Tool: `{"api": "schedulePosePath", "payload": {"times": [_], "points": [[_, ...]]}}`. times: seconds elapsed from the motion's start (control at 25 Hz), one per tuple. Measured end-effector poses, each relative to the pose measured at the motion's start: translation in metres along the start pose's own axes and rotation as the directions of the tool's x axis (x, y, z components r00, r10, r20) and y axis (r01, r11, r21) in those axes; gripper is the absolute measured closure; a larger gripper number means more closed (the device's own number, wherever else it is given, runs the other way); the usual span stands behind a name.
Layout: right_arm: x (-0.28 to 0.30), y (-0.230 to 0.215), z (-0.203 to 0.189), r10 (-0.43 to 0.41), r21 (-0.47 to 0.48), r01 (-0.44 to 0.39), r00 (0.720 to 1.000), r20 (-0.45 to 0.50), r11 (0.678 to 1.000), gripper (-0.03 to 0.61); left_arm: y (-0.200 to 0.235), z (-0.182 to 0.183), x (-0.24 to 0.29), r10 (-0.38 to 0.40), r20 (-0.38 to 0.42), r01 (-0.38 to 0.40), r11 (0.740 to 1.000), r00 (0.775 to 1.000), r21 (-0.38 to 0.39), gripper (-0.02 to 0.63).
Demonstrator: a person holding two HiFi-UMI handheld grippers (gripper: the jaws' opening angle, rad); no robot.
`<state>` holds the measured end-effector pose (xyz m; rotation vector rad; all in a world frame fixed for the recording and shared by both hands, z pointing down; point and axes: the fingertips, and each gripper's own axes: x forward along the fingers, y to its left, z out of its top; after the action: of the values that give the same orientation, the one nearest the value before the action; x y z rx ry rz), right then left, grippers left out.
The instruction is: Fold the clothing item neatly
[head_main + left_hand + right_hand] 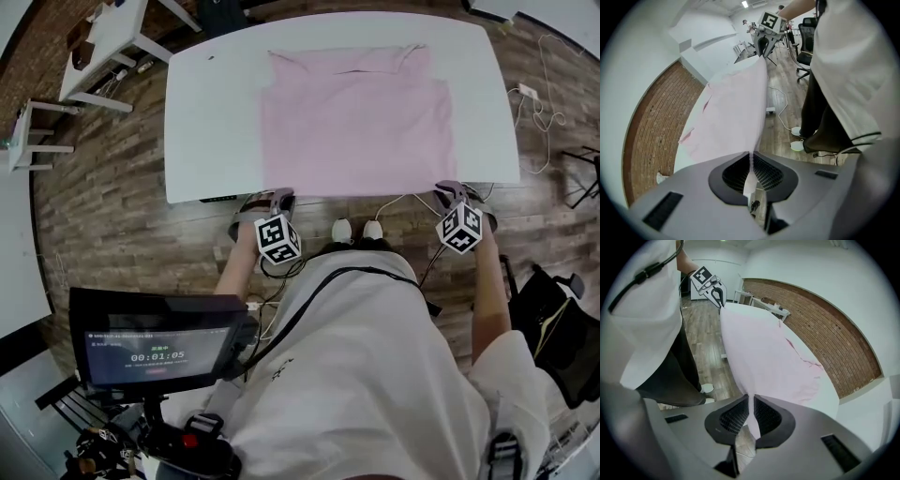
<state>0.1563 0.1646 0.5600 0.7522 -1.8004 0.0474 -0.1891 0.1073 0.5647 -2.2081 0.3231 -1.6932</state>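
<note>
A pink shirt [356, 112] lies spread flat on the white table [206, 122], its collar at the far side and its hem at the near edge. My left gripper [272, 199] is shut on the hem's near left corner, and in the left gripper view the pink cloth [731, 112] runs in between the closed jaws of the left gripper [751, 154]. My right gripper [452, 193] is shut on the near right corner; the right gripper view has the cloth [764, 348] pinched in the right gripper [751, 397]. The hem is stretched taut between the two grippers.
Small white side tables [103, 47] stand at the far left on the wooden floor. Cables [534, 103] trail off the table's right end. A black chair [562, 328] is at my right, and a screen [155, 347] is mounted low at my left. My shoes [356, 230] stand by the table edge.
</note>
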Motion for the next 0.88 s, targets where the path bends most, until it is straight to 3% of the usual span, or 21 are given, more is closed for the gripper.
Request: {"api": "schedulePosePath", "payload": {"times": [0.48, 0.64, 0.88], "points": [[-0.06, 0.027, -0.006, -0.035, -0.111, 0.029, 0.998, -0.049, 0.993, 0.54, -0.045, 0.012, -0.059, -0.12, 0.016, 0.117, 0.983, 0.993, 0.139, 0.586], [-0.072, 0.001, 0.004, -0.092, -0.128, 0.086, 0.995, -0.038, 0.988, 0.54, -0.012, 0.022, -0.074, -0.091, 0.038, 0.084, 0.984, 0.995, 0.158, 0.586], [-0.056, -0.079, 0.026, -0.151, -0.176, 0.147, 0.988, -0.011, 0.973, 0.54, 0.07, 0.033, -0.059, -0.061, 0.07, 0.055, 0.994, 0.996, 0.093, 0.585]]}}
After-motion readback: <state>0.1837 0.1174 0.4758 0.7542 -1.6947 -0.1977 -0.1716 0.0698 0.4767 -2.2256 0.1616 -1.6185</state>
